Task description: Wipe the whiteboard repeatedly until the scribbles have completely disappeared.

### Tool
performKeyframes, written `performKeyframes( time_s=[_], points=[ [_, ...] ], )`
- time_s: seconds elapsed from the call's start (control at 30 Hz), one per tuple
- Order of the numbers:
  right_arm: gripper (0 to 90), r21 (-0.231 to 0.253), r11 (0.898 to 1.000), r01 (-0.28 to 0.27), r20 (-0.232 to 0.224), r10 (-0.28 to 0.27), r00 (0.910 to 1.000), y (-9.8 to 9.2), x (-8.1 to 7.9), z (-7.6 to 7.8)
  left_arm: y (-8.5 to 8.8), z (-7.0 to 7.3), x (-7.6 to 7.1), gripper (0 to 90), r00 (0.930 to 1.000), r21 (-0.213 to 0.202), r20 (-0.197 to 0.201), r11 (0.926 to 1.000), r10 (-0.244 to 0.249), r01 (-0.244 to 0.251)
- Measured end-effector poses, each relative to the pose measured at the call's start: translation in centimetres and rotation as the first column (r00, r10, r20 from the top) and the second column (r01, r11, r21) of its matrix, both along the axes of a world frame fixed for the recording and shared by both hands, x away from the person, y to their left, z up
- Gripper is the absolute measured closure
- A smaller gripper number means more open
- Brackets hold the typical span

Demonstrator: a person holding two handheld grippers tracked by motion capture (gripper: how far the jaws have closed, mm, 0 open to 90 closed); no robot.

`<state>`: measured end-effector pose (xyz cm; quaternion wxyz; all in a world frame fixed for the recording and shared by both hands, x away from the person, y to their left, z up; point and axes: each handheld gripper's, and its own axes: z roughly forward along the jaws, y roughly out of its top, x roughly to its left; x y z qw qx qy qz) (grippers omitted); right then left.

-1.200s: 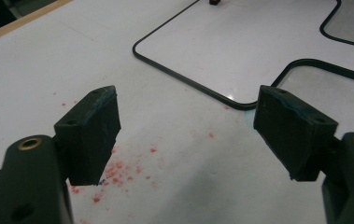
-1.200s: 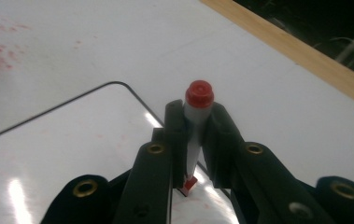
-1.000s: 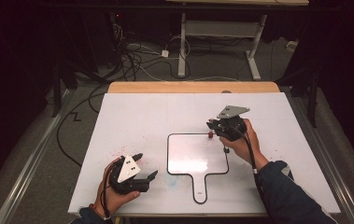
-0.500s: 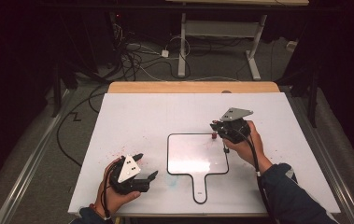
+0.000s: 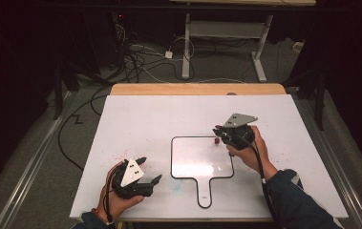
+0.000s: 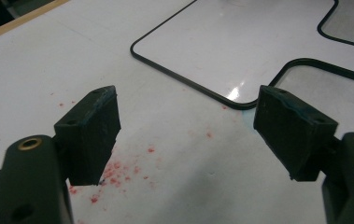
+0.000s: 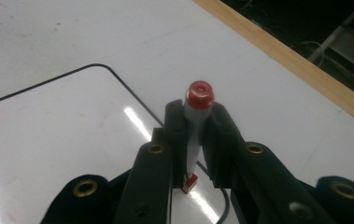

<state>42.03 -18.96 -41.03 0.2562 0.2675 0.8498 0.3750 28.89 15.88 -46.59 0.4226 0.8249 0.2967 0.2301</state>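
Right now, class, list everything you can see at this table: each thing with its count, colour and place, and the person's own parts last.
Table top: one, white, wooden strip along the far edge.
Small whiteboard: one, white with black rim and handle, flat mid-table.
Marker: one, grey body with red end, clamped in the right gripper over the whiteboard's far right corner.
Red specks: many, on the table near the left gripper.
Cables: several, on the floor beyond the table.
Left gripper: black, jaws apart, near left.
Right gripper: black, closed on the marker.
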Motion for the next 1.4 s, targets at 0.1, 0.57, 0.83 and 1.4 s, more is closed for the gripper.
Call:
performKeyframes(
  time_s=[0.1, 0.57, 0.83, 1.4],
  points=[
    [80.9, 0.000, 1.000, 0.003, 0.020, -0.003, 0.9998, -0.2, 0.1, -0.2, 0.0, 0.0, 0.0, 21.8, 1.0000, -0.001, 0.000, 1.0000, -0.001, 0.001],
    [81.0, 0.080, 0.990, -0.119, -0.077, 0.125, 0.9892, 0.7, -0.8, 0.0, -0.1, 0.0, 0.0, 21.8, 1.0000, 0.002, -0.004, 1.0000, -0.008, 0.008],
    [80.9, -0.006, 1.000, -0.009, -0.020, 0.008, 0.9998, -0.8, -0.1, 0.2, -0.1, 0.0, 0.0, 21.8, 0.9999, 0.003, -0.005, 1.0000, -0.009, 0.009],
    [80.9, -0.008, 0.999, -0.052, -0.038, 0.052, 0.9979, -0.6, -1.2, 0.3, 0.1, -0.1, 0.1, 21.8, 0.9999, 0.005, -0.008, 1.0000, -0.008, 0.008]
  ],
)
